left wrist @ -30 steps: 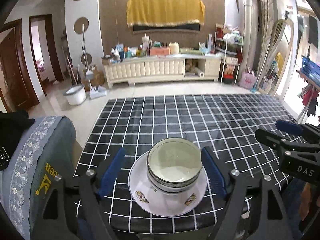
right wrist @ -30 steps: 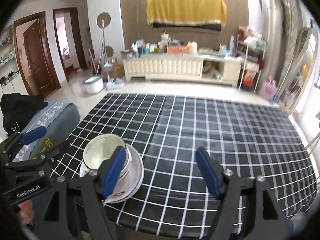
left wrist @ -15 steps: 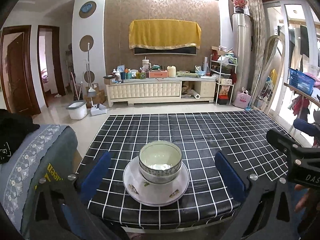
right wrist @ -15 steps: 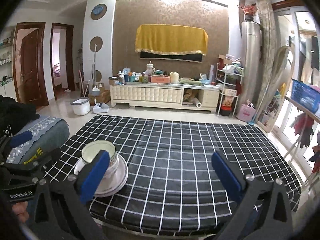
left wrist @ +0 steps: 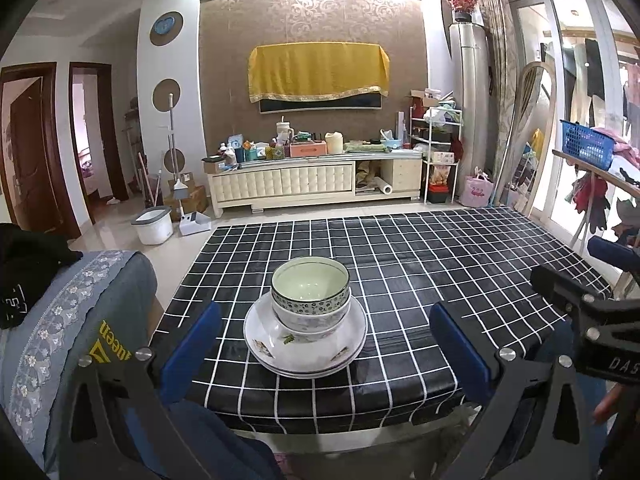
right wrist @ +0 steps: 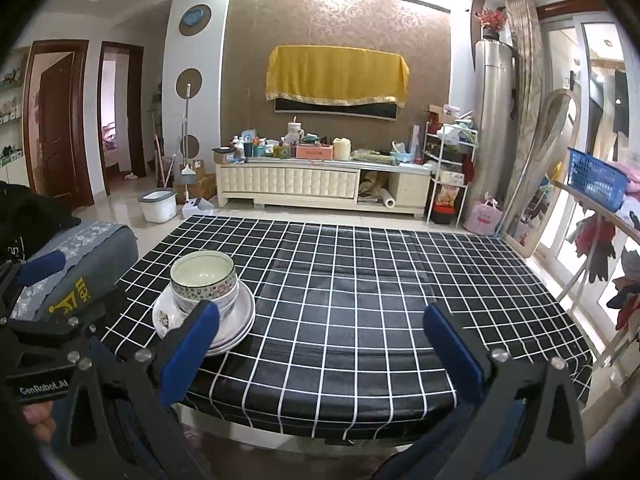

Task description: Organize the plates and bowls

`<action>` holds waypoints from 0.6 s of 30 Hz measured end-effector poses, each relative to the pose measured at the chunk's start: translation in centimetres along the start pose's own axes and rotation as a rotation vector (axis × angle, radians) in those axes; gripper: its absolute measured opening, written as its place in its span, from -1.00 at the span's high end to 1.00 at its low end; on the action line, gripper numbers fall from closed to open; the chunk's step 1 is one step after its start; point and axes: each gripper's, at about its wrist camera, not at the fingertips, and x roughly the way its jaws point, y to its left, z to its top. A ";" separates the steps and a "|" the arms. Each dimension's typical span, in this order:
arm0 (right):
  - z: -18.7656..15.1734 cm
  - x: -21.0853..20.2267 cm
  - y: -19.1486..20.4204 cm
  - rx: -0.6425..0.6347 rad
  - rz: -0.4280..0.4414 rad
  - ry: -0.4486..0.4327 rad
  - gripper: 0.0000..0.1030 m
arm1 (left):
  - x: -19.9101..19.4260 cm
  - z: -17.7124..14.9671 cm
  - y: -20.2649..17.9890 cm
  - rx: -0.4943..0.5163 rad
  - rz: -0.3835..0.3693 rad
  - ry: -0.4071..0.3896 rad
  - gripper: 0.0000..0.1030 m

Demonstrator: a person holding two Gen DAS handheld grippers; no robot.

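Note:
Two nested bowls [left wrist: 310, 298] sit on stacked white plates [left wrist: 340, 350] near the front left of the black checked table [left wrist: 440, 264]. My left gripper [left wrist: 324, 354] is open and empty, pulled back at the table's front edge, its blue fingers either side of the stack but short of it. My right gripper [right wrist: 320, 350] is open and empty at the front edge, to the right of the stack. The bowls [right wrist: 204, 280] and plates [right wrist: 236, 320] show left in the right wrist view, partly behind my left finger.
A grey-covered chair [left wrist: 80, 320] with a black garment stands left of the table. A TV cabinet [left wrist: 316, 180] with clutter lines the far wall. A rack with a blue basket [left wrist: 586, 148] stands to the right.
Both grippers have drawn back and up from the stack toward the table's front edge. The bowls and plates stay where they were. Both stayed open.

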 end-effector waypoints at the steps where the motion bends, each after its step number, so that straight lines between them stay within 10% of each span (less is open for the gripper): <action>1: -0.3 -0.1 -0.1 0.000 0.002 0.000 -1.00 | -0.1 -0.1 0.0 -0.002 0.001 -0.004 -1.00; 18: -1.3 -1.2 -0.2 0.010 0.017 0.006 -1.00 | -1.1 -0.4 -0.7 0.010 -0.018 -0.001 -1.00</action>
